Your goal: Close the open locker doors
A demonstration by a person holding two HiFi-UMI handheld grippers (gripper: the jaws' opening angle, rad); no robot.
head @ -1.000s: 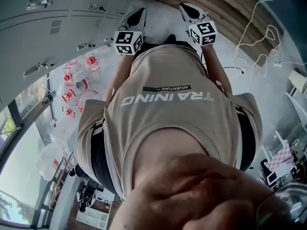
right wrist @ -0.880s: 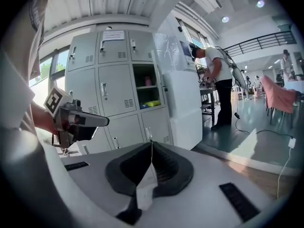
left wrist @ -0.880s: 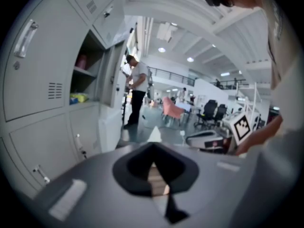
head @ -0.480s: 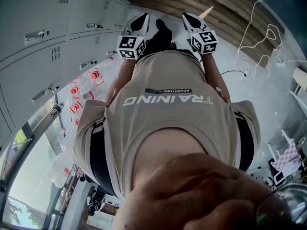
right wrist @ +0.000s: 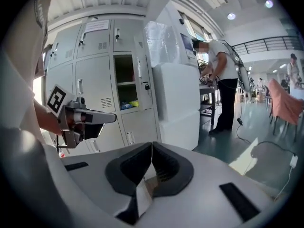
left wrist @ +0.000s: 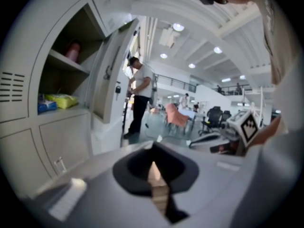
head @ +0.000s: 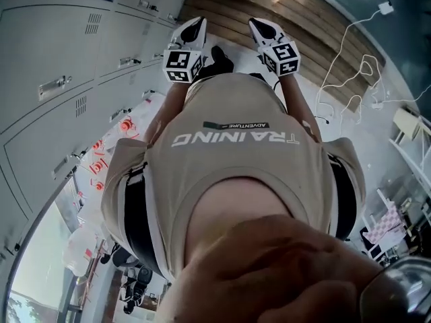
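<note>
An open locker [left wrist: 66, 87] shows in the left gripper view at the left, holding a pink bottle, a yellow bag and a blue pack; its door [left wrist: 111, 75] swings out toward me. The right gripper view has the same open locker [right wrist: 124, 82] in the grey bank, its door [right wrist: 142, 80] edge-on. My left gripper [left wrist: 152, 147] is shut and empty, well short of the door. My right gripper [right wrist: 151, 144] is also shut and empty. In the head view both grippers, left [head: 192, 29] and right [head: 262, 27], are held side by side before my chest.
Shut lockers [head: 60, 79] line the left of the head view. Clear bottles with red labels [head: 108, 147] lie on the floor by them. A tall white cabinet [right wrist: 175, 108] stands right of the open locker, a person [right wrist: 221, 84] beside it. White cables [head: 350, 66] trail on the floor.
My head view has swung toward the lockers, which now fill more of the left. Both grippers stay shut in front of my chest, a little higher in the picture.
</note>
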